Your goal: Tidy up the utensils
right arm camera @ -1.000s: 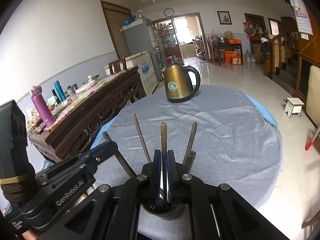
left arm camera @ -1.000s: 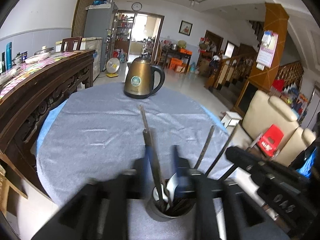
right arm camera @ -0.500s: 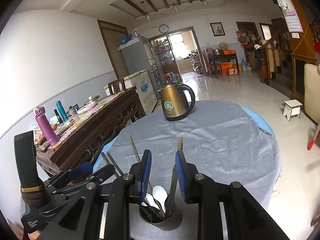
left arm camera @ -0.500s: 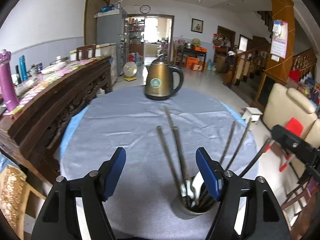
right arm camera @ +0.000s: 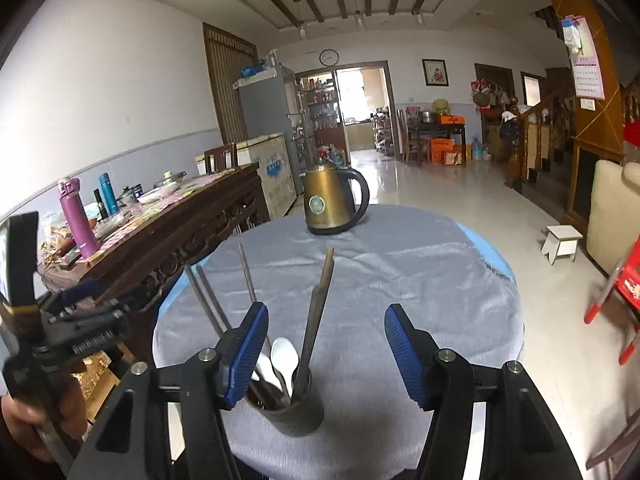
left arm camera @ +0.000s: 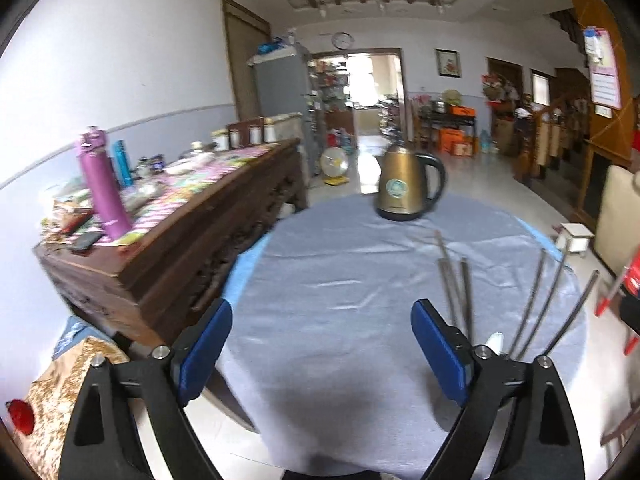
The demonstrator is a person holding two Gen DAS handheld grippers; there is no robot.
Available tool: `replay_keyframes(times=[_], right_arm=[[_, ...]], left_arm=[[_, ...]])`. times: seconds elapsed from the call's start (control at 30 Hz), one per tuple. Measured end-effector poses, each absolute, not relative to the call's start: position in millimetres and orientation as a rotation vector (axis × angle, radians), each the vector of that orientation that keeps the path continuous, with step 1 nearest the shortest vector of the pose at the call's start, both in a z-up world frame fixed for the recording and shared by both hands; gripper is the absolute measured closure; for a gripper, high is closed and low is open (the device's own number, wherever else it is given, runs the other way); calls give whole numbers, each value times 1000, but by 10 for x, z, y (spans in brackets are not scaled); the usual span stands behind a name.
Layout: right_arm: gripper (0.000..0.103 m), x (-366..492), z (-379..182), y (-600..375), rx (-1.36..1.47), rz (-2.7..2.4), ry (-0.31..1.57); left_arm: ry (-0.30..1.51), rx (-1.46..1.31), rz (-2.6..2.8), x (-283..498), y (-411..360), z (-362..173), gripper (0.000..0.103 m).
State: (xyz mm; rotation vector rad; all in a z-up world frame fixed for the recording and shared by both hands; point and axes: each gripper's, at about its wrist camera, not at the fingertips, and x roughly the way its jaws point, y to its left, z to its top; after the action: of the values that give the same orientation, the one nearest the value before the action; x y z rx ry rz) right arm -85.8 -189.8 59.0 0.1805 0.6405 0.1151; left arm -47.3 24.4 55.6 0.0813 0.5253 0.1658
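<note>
A dark metal cup (right arm camera: 296, 408) stands near the front edge of the round table with the grey cloth (right arm camera: 420, 280). It holds several chopsticks (right arm camera: 320, 304) and white spoons (right arm camera: 285, 356). My right gripper (right arm camera: 326, 354) hovers just above the cup. Its jaws are opening, and a brown chopstick leans between them untouched. My left gripper (left arm camera: 322, 344) faces bare cloth to the left of the cup, its jaws opening wide with nothing between them. The chopsticks (left arm camera: 454, 284) fan out beyond its right finger, which hides the cup. A hand holds the left gripper (right arm camera: 80, 320) at the right wrist view's left edge.
A gold kettle (right arm camera: 332, 208) stands at the table's far side. A carved wooden sideboard (left arm camera: 168, 256) with a purple bottle (left arm camera: 104, 184) runs along the left. A white stool (right arm camera: 562, 242), a red chair (right arm camera: 624, 284) and a cream sofa (right arm camera: 612, 212) are on the right.
Both grippers opened from their hold on chopsticks, which now stand free in the cup. The left gripper swung left off the cup; the right one drew back and up.
</note>
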Motion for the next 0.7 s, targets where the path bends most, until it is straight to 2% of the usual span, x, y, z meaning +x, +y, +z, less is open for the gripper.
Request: replay_keyframes(times=[0.7], right_arm=[[35, -1080, 828, -1500, 155, 80, 716]], left_arm=[[492, 95, 228, -979, 577, 886, 7]])
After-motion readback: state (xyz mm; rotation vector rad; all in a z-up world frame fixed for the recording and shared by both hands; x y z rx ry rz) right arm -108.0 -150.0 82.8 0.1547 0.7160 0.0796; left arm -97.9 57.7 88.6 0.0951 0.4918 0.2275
